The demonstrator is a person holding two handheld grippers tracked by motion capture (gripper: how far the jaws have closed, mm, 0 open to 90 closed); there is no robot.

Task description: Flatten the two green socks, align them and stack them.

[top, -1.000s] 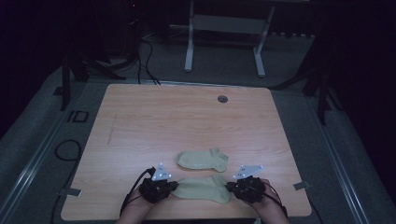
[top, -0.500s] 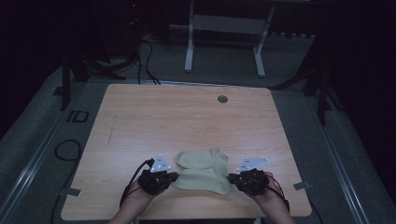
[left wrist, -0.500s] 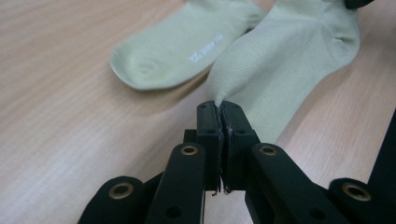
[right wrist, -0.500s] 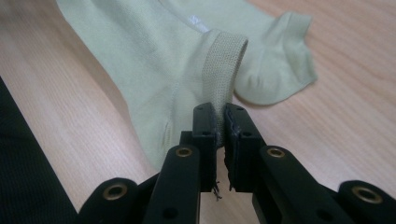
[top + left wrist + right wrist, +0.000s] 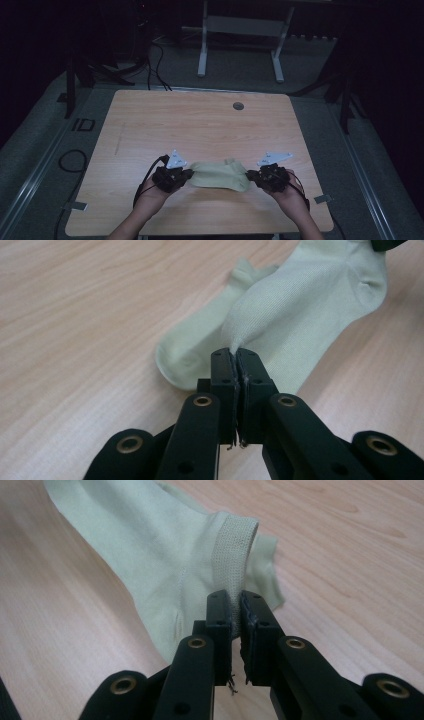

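Note:
A pale green sock (image 5: 220, 176) hangs stretched between my two grippers near the table's front edge. My left gripper (image 5: 189, 175) is shut on its toe end (image 5: 233, 347). At the other end, my right gripper (image 5: 250, 176) is shut on the ribbed cuff (image 5: 234, 555). A second matching sock (image 5: 185, 352) lies flat on the wood beneath and just behind the held one. Its cuff (image 5: 231, 161) peeks out past the far edge, and part of it (image 5: 265, 565) shows behind the held cuff in the right gripper view.
The wooden table (image 5: 200, 125) has a round grommet hole (image 5: 238, 106) near its far edge. A metal frame (image 5: 240, 25) stands on the floor behind it, and cables (image 5: 70, 160) lie on the floor to the left.
Both grippers have carried the held sock away from the front edge, bringing it over the sock that lay farther back, which is now mostly covered.

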